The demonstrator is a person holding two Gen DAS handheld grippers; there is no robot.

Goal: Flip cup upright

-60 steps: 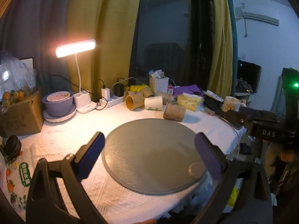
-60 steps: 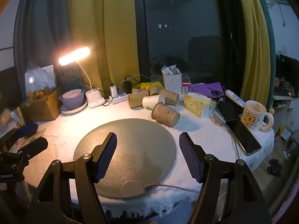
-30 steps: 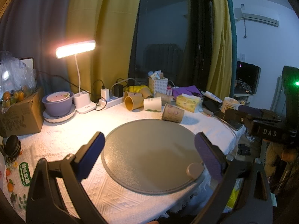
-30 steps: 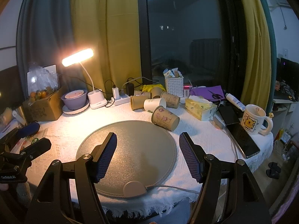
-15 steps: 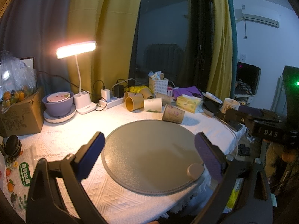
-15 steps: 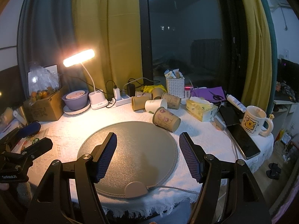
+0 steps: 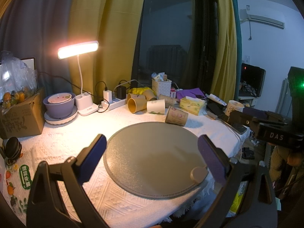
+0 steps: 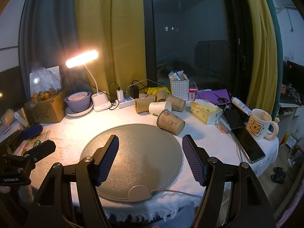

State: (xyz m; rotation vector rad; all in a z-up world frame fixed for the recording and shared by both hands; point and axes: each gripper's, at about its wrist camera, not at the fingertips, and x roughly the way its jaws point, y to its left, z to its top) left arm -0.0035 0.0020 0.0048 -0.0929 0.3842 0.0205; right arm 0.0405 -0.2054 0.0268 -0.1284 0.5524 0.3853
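A brown paper cup (image 8: 170, 121) with a printed pattern lies on its side at the far edge of the round grey mat (image 8: 133, 152); it also shows in the left wrist view (image 7: 176, 115). My right gripper (image 8: 150, 158) is open and empty above the near part of the mat, well short of the cup. My left gripper (image 7: 152, 156) is open and empty over the mat (image 7: 152, 161) too. Each gripper shows at the edge of the other's view.
Several more paper cups (image 8: 152, 104) lie on their sides behind the mat. A lit desk lamp (image 8: 83, 58), a purple bowl (image 8: 77, 100), a cardboard box (image 8: 47, 108), a power strip, a white basket (image 8: 179, 87), a tissue pack (image 8: 205, 110), a phone (image 8: 248, 144) and a mug (image 8: 258, 123) crowd the table.
Both grippers have drawn back and risen slightly, so the cup appears a little farther away. Both stay open and the cup has not moved.
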